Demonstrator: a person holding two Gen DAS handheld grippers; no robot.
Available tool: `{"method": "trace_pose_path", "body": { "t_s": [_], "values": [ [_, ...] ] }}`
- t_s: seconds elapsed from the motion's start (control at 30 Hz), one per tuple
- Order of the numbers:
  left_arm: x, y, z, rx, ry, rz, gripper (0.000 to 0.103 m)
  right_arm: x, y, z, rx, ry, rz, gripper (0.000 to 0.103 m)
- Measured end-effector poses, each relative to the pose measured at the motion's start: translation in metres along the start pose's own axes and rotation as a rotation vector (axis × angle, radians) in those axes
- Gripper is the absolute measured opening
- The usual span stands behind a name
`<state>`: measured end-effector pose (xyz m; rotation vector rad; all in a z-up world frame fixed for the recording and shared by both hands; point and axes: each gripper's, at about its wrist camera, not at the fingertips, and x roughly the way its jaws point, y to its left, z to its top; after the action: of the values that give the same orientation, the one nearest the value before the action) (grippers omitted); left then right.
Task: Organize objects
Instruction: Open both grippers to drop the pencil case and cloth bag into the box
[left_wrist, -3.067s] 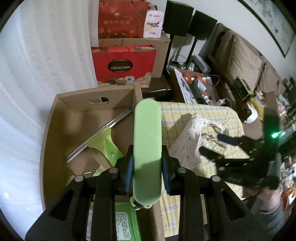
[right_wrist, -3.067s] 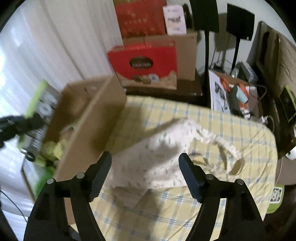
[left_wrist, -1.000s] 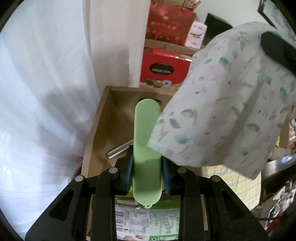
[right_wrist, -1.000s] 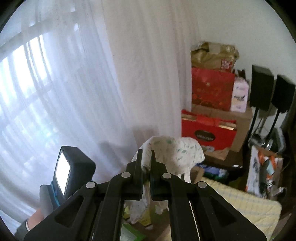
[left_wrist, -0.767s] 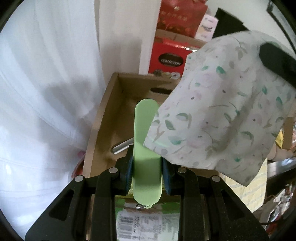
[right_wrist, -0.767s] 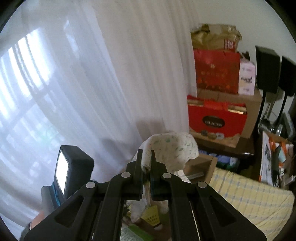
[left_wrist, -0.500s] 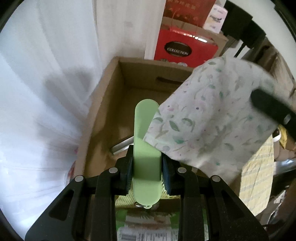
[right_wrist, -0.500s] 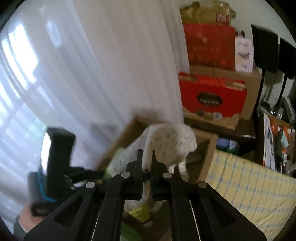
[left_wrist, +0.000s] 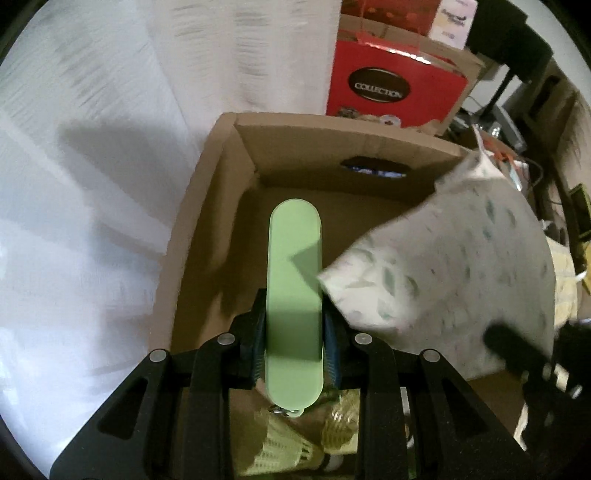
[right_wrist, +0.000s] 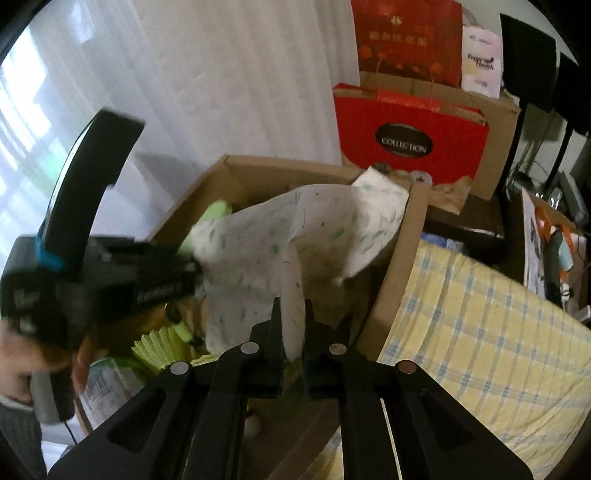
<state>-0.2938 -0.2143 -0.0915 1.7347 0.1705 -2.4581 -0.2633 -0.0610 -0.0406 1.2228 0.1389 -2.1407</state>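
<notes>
The left gripper (left_wrist: 295, 332) pinches a flat pale-green oblong piece (left_wrist: 294, 295) between its pads, holding it over the open cardboard box (left_wrist: 207, 177), with yellow shuttlecocks (left_wrist: 284, 448) lying in the box beneath it. The right gripper (right_wrist: 291, 325) is closed on a fold of white leaf-print cloth (right_wrist: 258, 258), which hangs over the box opening, one corner draped across the box's far rim. The box stands beside a yellow checked bed cover (right_wrist: 480, 332), and a red COLLECTION bag (right_wrist: 406, 144) sits behind it against the white curtain (right_wrist: 221, 74).
</notes>
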Motion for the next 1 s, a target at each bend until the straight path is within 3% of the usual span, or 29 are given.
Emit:
{"method": "trace_pose_path", "body": {
  "t_s": [0.3,0.37,0.5,0.67,0.73,0.87,1.0],
  "values": [
    [0.016,-0.001,0.013,0.030,0.020,0.050,0.026,0.003,0.008,-0.010,-0.034,0.048,0.025,0.010],
    [0.013,0.000,0.011,0.030,0.014,0.042,0.026,0.001,0.012,-0.012,-0.044,0.050,0.024,0.019],
    [0.001,0.004,0.011,0.011,-0.007,0.027,0.039,-0.006,0.017,-0.016,-0.060,0.041,0.014,0.031],
    [-0.017,0.009,0.011,-0.005,-0.038,0.014,0.042,-0.022,0.024,-0.017,-0.076,0.009,0.009,0.041],
    [-0.024,0.011,0.008,-0.009,-0.049,0.012,0.046,-0.030,0.025,-0.016,-0.073,-0.010,0.012,0.042],
    [-0.048,0.016,-0.005,-0.007,-0.088,-0.019,0.067,-0.046,0.026,-0.014,-0.068,-0.045,0.012,0.045],
    [-0.072,0.017,-0.018,-0.002,-0.122,-0.041,0.068,-0.061,0.024,-0.014,-0.054,-0.075,0.011,0.046]
  ]
}}
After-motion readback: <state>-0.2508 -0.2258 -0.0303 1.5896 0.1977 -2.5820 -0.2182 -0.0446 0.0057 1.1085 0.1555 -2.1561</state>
